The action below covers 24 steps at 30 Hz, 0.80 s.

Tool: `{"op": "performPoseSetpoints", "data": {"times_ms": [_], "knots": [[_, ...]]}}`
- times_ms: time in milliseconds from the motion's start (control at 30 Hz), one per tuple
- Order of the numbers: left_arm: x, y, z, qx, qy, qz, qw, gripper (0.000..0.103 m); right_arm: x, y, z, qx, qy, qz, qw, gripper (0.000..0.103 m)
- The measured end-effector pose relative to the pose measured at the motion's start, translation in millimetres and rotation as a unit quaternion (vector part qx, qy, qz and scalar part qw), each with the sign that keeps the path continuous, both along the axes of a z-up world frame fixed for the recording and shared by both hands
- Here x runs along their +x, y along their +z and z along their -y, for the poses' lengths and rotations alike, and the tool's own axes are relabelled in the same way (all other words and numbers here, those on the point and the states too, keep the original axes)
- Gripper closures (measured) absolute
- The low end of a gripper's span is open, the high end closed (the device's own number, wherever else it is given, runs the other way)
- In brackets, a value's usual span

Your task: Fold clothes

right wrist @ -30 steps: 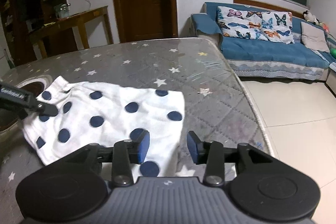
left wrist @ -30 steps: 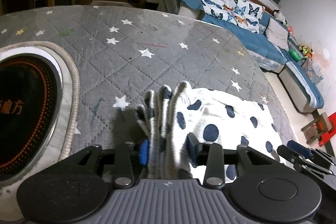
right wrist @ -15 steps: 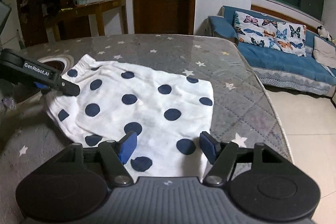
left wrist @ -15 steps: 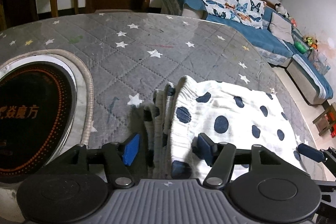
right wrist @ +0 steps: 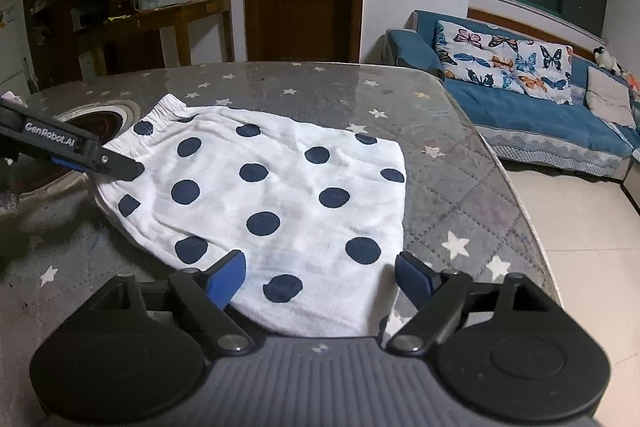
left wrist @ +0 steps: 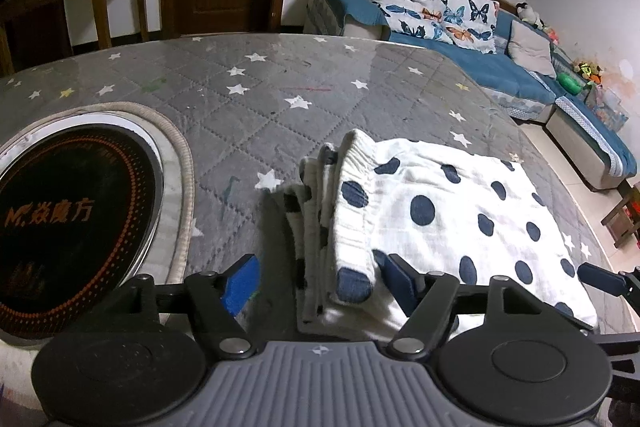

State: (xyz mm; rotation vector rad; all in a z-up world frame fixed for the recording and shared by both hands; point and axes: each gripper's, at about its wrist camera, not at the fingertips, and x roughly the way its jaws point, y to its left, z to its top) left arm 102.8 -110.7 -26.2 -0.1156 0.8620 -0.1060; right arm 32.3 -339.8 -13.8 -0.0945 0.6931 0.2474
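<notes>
A white garment with dark blue dots lies folded flat on the grey star-patterned table; its stacked elastic waistband edge faces my left gripper. That gripper is open, its jaws wide on either side of the waistband end, not gripping it. In the right wrist view the garment spreads ahead of my right gripper, which is open and held over the garment's near edge. The left gripper's finger shows at the garment's left corner.
A round black cooktop with a braided rim is set into the table at the left. A blue sofa with butterfly cushions stands to the right beyond the table edge. A wooden side table and a door are at the back.
My left gripper has opened and let go of the waistband, which now lies on the table. My right gripper has opened wider and drawn back. The garment lies flatter.
</notes>
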Motion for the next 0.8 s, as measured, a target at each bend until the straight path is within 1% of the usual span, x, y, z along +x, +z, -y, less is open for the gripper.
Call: {"op": "performPoseSetpoints", "data": {"times_ms": [67,133,300,500,667,800], "knots": [[-5.1,1.1,0.1,0.001,0.000,0.003,1.0000,0.025,-2.7,1.4,-0.6,0.000,-0.004,0.003,1.000,0.016],[-10.5,2.5,0.2,0.003,0.000,0.008,1.0000,0.021,-6.0,3.1,-1.6,-0.002,-0.006,0.006,1.000,0.013],[-27.7,7.5,0.8,0.012,-0.007,0.026,0.9996,0.011,-20.0,6.5,-7.7,-0.009,-0.014,0.020,1.000,0.004],[-51.9,14.5,0.9,0.023,-0.014,0.057,0.9980,0.000,-37.4,7.4,-18.6,-0.019,-0.019,0.033,0.999,0.000],[-72.0,19.8,-2.3,0.030,-0.020,0.087,0.9955,0.000,-51.3,5.8,-28.3,-0.025,-0.029,0.040,0.998,0.000],[-80.1,16.2,-5.5,0.031,-0.025,0.083,0.9958,0.000,-58.3,3.2,-32.8,-0.025,-0.038,0.036,0.998,0.000]]}}
